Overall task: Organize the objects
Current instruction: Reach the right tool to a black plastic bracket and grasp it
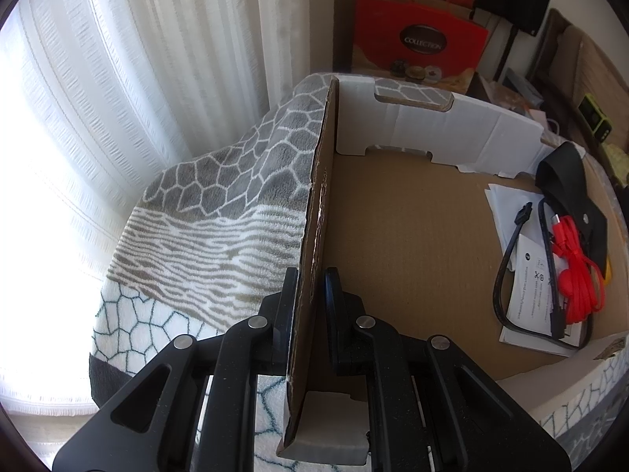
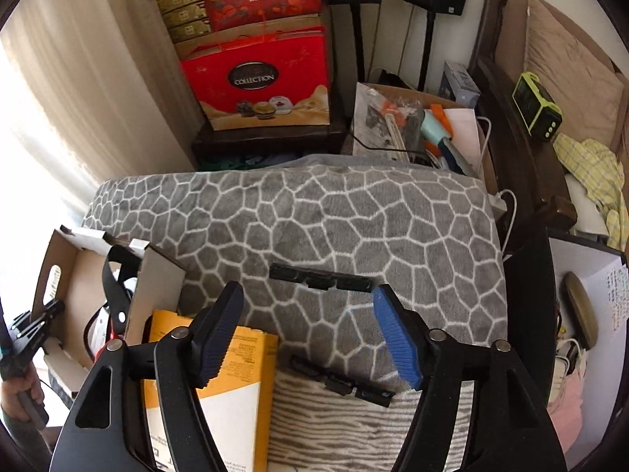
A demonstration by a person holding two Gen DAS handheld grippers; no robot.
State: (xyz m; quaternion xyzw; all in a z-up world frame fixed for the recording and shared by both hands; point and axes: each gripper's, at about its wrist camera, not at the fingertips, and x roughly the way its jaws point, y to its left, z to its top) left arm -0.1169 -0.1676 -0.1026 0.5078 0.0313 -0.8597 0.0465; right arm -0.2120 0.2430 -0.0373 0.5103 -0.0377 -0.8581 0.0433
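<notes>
Two grippers share the work over a cardboard box set on a patterned blanket. In the left wrist view, the left gripper (image 1: 310,303) is clamped tight on the box's upright side wall (image 1: 320,204), apparently to steady the box while things are dropped in; the wall runs from the jaws toward twelve o'clock, with the grey-and-white blanket (image 1: 236,181) falling away at nine o'clock. The cardboard box (image 1: 412,228) opens to the right of that wall, its white end panel with a cut-out handle at one o'clock. Already lying inside, at three o'clock, are a coiled red cable (image 1: 578,271), a black cable (image 1: 511,271), a black strap (image 1: 566,181) and white leaflets (image 1: 526,299), gathered against the far side and leaving most of the floor bare. In the right wrist view, the right gripper (image 2: 308,334) stands wide with nothing between its blue-ribbed pads, pointed down at the blanket as if choosing its next pick. One black slotted strip (image 2: 320,278) lies just beyond the fingertips at twelve o'clock; a second black strip (image 2: 342,385) lies nearer the camera, between the two fingers at six o'clock. A yellow-and-white carton (image 2: 240,389) rests beside the left finger at seven o'clock. The box appears again at nine o'clock, well apart from the strips, with the other gripper on its far wall. Judging by the layout, both strips still wait to be boxed.
</notes>
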